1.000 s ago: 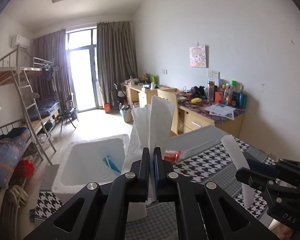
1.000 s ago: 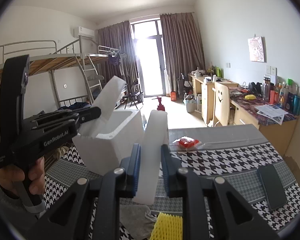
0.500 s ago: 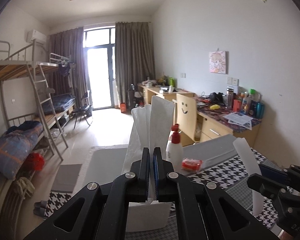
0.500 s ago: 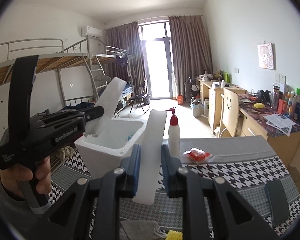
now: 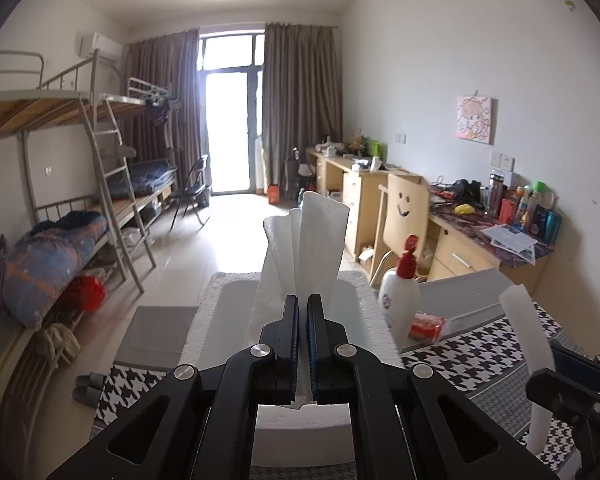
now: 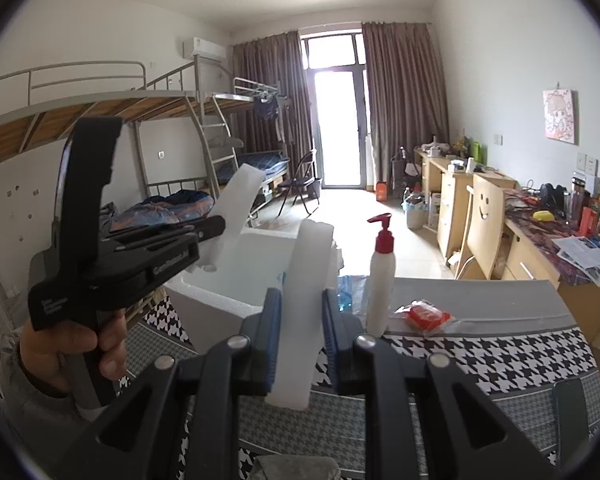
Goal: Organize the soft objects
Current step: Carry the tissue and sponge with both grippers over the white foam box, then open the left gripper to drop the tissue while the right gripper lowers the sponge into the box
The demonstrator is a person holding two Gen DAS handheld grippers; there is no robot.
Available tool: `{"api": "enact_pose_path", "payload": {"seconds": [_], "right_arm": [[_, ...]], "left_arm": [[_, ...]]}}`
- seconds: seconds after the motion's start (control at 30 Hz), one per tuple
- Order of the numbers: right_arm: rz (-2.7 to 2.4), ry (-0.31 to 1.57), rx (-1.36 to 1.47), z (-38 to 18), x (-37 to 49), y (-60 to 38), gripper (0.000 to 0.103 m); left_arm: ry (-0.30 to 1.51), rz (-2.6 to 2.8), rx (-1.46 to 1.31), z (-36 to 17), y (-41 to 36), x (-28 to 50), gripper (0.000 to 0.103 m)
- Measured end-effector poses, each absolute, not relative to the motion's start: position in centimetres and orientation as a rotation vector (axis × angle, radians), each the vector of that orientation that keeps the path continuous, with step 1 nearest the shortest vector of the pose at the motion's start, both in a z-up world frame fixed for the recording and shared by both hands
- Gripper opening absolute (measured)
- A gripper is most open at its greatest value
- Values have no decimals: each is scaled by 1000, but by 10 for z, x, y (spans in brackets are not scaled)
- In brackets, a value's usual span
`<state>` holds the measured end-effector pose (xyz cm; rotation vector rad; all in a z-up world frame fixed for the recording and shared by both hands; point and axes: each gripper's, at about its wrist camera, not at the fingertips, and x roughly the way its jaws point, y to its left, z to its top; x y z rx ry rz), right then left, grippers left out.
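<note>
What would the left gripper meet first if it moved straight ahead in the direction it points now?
Probably the white foam box. The left gripper, shut on a thin white foam sheet, aims slightly downward at the box's open top, so the sheet should reach it first. Depth is hard to judge here.

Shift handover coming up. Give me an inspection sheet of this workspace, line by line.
Surface: houndstooth tablecloth over the table.
Job's things: folded white foam sheet in the left gripper; white foam strip in the right gripper; open foam box.
Clutter: pump bottle, red packet, dark phone.
Grippers: both shut on foam.
Cables: nothing seen on the table.
Surroundings: bunk beds, cluttered desks, curtained balcony door.
</note>
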<state>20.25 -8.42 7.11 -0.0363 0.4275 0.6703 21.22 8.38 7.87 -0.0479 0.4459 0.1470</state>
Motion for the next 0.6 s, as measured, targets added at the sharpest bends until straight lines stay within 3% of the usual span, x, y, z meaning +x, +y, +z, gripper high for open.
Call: {"api": "enact_pose_path", "payload": {"seconds": [0.27,0.3,0.37,0.43,0.53,0.6], "right_arm": [[683,449,-47,71,208,-75,24],[682,451,-49,71,208,-74,24],[682,452,-51,71,208,-74,24],[678,455,-52,72,211,-73,24],[673,461,-55,71,211,-73,24],[670,464,-57,72,213,-71,24]], "left_arm": [[514,123,-73,67,96,232,6],[524,129,-74,65,98,235,11],[537,136,-80,63,102,239,33],[524,149,-94,62,107,238,70],[476,180,-121,64,113,229,86],[455,187,-134,66,115,224,89]]}}
